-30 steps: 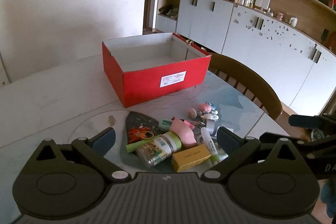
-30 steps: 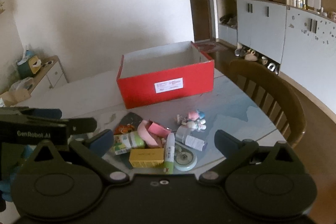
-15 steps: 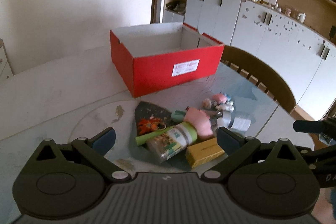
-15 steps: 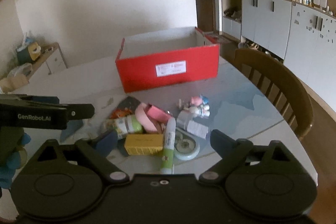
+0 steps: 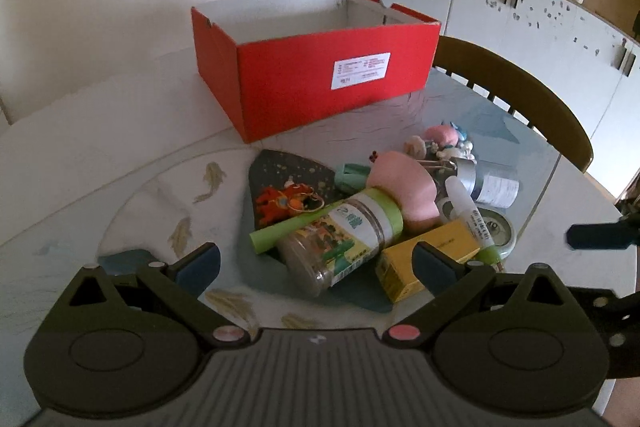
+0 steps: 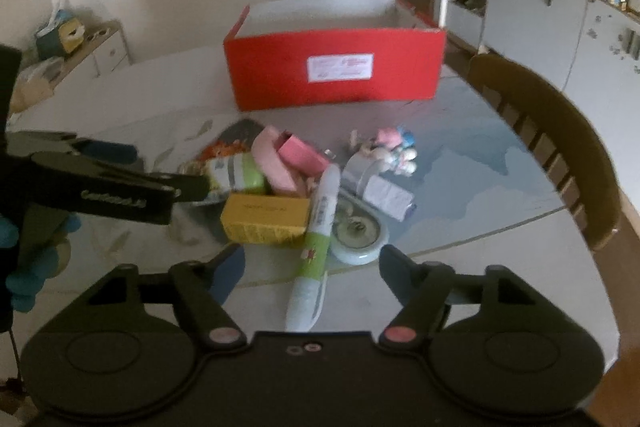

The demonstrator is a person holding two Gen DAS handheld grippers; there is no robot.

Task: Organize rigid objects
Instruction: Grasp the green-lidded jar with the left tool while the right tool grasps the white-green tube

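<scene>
A pale round table (image 5: 80,163) carries an open red cardboard box (image 5: 320,87) toward its far edge. The box has a white inside and a white printed label (image 5: 362,69) on its near side; the print is too small to read.

Nearer the front edge lies a heap of small things. A clear jar with a green lid (image 5: 340,239) lies on its side, touching a yellow carton (image 5: 428,259) to its right. A white and green tube (image 6: 316,243) lies lengthwise beside the carton, with dark lettering that cannot be made out. Behind these are a pink curved piece (image 5: 404,191), an orange charm (image 5: 288,203) on a dark mat, a round pale green tin (image 6: 360,235), a grey roll with a white label (image 6: 380,187), and pastel figurines (image 6: 392,147).

The left gripper (image 5: 316,263) hangs over the jar with its jaws spread wide and nothing between the pads. Black lettering on its side, seen blurred from the right wrist view, probably reads "GenRobot.AI". A hand in a blue glove (image 6: 24,267) holds it.

The right gripper (image 6: 312,275) hangs over the near end of the tube. Its jaws are closing, with the tube between them but not yet pinched.

A wooden chair (image 5: 516,99) stands at the table's right edge.
</scene>
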